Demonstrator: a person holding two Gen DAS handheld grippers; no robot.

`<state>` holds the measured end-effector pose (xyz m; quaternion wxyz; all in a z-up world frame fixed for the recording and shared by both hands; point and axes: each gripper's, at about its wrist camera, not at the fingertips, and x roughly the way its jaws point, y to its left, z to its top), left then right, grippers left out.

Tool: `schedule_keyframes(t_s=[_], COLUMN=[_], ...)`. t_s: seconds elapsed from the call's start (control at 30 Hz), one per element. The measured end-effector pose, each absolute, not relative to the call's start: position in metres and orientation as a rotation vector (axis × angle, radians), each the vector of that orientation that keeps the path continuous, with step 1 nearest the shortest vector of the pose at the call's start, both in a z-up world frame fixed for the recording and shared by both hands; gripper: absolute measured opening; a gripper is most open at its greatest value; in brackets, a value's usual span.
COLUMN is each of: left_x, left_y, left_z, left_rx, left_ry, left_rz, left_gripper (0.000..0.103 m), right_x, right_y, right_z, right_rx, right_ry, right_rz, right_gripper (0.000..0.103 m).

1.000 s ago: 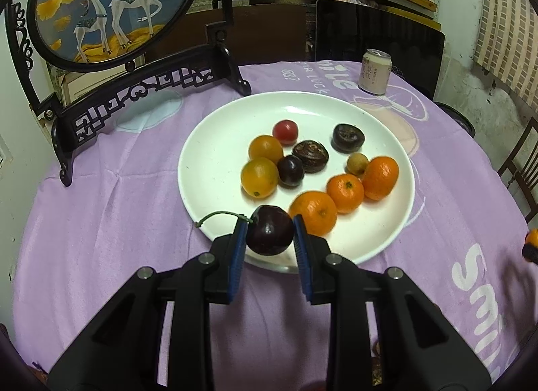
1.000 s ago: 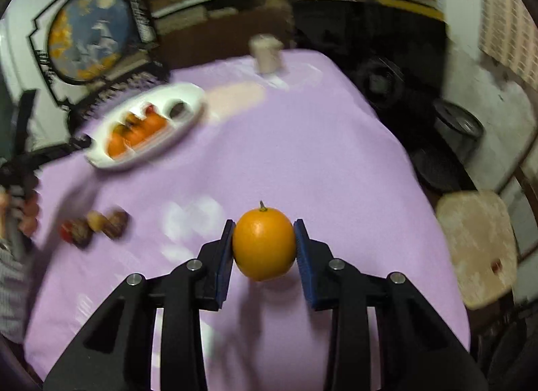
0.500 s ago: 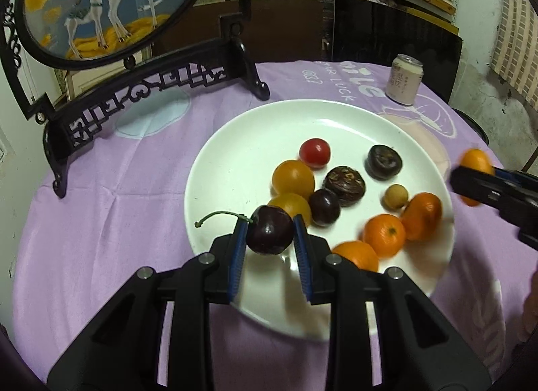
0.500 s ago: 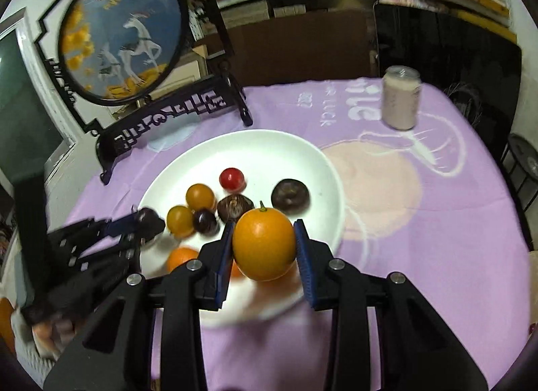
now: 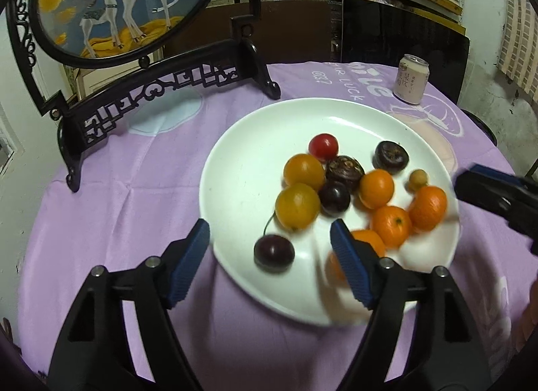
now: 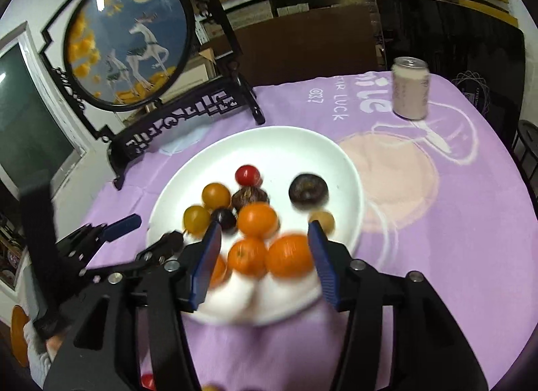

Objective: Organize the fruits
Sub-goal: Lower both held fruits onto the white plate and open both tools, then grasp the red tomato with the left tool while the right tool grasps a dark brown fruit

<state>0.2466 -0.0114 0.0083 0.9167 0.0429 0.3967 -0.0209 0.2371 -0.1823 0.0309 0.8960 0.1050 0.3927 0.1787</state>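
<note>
Here, left to right in my left wrist view: left gripper (image 5: pixel 270 241) jaws are opening, pads clear of the dark cherry (image 5: pixel 274 253), which lies between them on the near part of the white plate (image 5: pixel 242 169). Its stem runs up and slightly left toward a yellow-orange fruit (image 5: pixel 297 205). Further right sit mandarins (image 5: pixel 391 226), round, no clear long axis. Purple cloth (image 5: pixel 134 189) reads "LUCK" by the far rim; the can's (image 5: pixel 411 78) label is too small to read.

Right wrist view: right gripper (image 6: pixel 265 238) jaws are opening too, with an orange fruit (image 6: pixel 258 219) on the plate between the pads, untouched. Motion blur hides its stem direction; I cannot tell.
</note>
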Motion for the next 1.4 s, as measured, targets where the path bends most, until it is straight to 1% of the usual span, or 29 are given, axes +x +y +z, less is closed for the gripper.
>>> schedule_keyframes(t_s=[0.07,0.13,0.27,0.43,0.7,0.83,0.9,1.07,1.1,1.13,1.17,1.23,1.27,1.4], left_x=[0.233,0.219,0.182,0.142,0.097,0.089,0.090,0.088,0.087,0.087,0.086,0.084,0.083,0.078], left_y=[-0.011,-0.009,-0.005,0.003,-0.004,-0.007,-0.007,-0.010,-0.011,-0.012,-0.013,-0.013,-0.014,-0.016], left_z=[0.012,0.013,0.006,-0.006,-0.016,-0.017,-0.017,-0.015,-0.015,-0.015,-0.015,-0.015,-0.014,-0.014], left_rx=[0.089,0.088,0.112,0.120,0.197,0.215,0.214,0.220,0.224,0.229,0.230,0.231,0.232,0.245], left_ry=[0.803,0.795,0.804,0.824,0.814,0.792,0.792,0.786,0.783,0.781,0.781,0.779,0.778,0.769], left_rz=[-0.039,-0.035,-0.023,-0.045,-0.116,-0.131,-0.135,-0.161,-0.162,-0.164,-0.166,-0.170,-0.171,-0.175], left_gripper=[0.084,0.087,0.087,0.087,0.087,0.087,0.085,0.071,0.070,0.068,0.067,0.066,0.066,0.066], right_x=[0.215,0.195,0.152,0.120,0.101,0.101,0.103,0.107,0.107,0.107,0.108,0.110,0.110,0.110], right_y=[-0.191,-0.197,-0.207,-0.208,-0.205,-0.201,-0.197,-0.184,-0.181,-0.179,-0.175,-0.170,-0.169,-0.164], right_z=[0.031,0.029,0.020,-0.003,-0.010,-0.016,-0.022,-0.031,-0.033,-0.034,-0.035,-0.037,-0.037,-0.037], right_rx=[0.225,0.223,0.227,0.198,0.177,0.156,0.143,0.101,0.089,0.082,0.068,0.054,0.049,0.024], right_ry=[0.803,0.795,0.787,0.830,0.837,0.854,0.876,0.904,0.907,0.907,0.910,0.917,0.912,0.903], right_rz=[0.369,0.369,0.377,0.385,0.402,0.400,0.396,0.407,0.409,0.411,0.417,0.422,0.422,0.420], right_gripper=[0.058,0.058,0.059,0.059,0.059,0.059,0.059,0.059,0.059,0.056,0.050,0.042,0.041,0.039])
